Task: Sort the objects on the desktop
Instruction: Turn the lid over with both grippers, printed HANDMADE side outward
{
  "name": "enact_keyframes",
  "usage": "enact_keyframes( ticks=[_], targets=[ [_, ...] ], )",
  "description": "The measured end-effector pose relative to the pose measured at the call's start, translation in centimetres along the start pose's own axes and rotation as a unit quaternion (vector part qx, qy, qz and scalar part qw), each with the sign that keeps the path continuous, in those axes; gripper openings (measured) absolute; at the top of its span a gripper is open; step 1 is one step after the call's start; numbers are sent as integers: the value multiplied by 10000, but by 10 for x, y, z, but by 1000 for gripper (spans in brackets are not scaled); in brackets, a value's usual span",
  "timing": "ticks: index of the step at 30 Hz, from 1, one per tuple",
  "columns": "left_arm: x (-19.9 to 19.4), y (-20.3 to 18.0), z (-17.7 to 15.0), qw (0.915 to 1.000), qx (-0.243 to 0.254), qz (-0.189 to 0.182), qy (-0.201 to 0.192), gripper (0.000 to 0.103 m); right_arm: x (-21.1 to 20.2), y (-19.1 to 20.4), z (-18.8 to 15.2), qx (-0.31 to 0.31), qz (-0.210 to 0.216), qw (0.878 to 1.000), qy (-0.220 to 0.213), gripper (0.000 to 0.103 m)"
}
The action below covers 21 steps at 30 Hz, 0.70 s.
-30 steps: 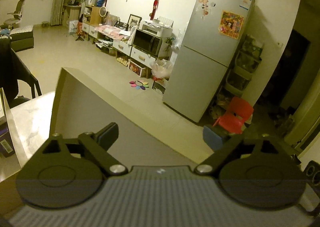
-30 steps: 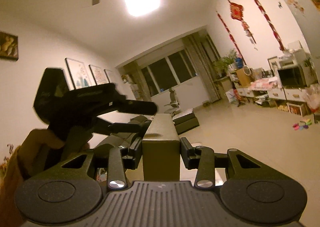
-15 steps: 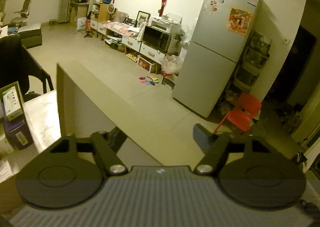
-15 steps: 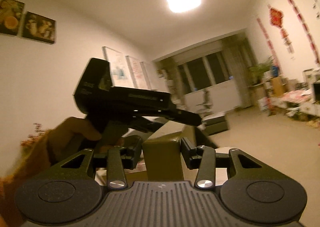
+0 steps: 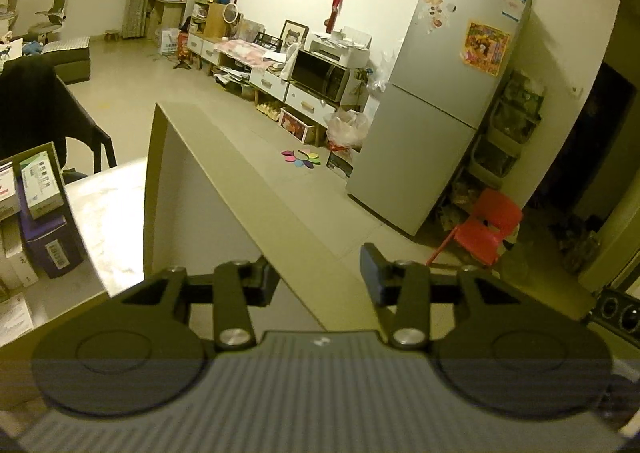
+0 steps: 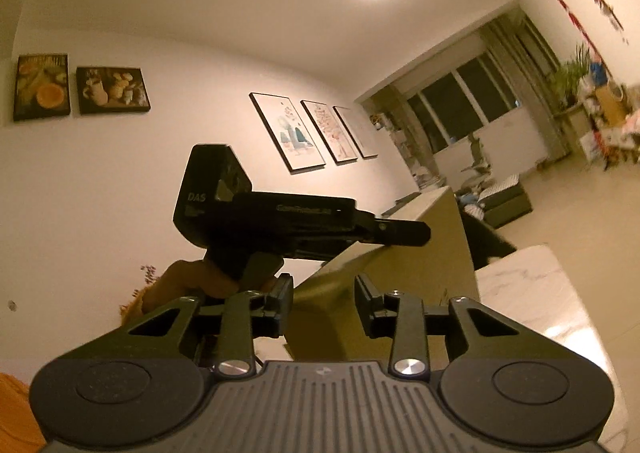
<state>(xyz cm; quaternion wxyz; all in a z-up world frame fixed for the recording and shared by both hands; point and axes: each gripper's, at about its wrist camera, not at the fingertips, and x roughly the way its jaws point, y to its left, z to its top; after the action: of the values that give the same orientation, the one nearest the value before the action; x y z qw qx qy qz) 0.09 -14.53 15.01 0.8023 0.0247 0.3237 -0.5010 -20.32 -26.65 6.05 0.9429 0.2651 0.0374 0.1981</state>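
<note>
Holding one long box point(image 5: 208, 189), the right gripper point(image 6: 323, 307) is pinching its near end while the left gripper point(image 5: 318, 273) fingers are closing around it; uneven squeezing could be twisting it loose.

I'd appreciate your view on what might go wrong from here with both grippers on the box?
1. The left gripper is closing on the box with its right finger seemingly off the panel; it may close askew and slip.
2. The right gripper clamps the same box near an edge; pulling apart could bend it.
3. The left gripper sits close above the right; they might collide.
</note>
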Motion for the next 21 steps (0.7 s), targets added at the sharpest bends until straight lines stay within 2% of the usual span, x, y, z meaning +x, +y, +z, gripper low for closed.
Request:
enact_keyframes(
  ticks=[7, 11, 17, 19, 21],
  targets=[
    [-13, 12, -4, 9999, -132, 17, -71, 43, 3, -17, -3, 415, 71, 9991, 72, 47],
    [-23, 20, -9, 9997, -221, -41, -116, 43, 11, -26, -7, 652, -76, 9976, 208, 62],
    [-38, 33, -19, 9988, -421, -118, -222, 43, 27, -46, -18, 1019, -319, 9924, 606, 71],
    [-45, 38, -24, 9982, -512, -145, -269, 43, 38, -56, -23, 1267, -463, 9876, 801, 78],
    [-51, 43, -29, 9975, -601, -136, -339, 44, 47, -64, -30, 1444, -564, 9829, 998, 78]
  ],
)
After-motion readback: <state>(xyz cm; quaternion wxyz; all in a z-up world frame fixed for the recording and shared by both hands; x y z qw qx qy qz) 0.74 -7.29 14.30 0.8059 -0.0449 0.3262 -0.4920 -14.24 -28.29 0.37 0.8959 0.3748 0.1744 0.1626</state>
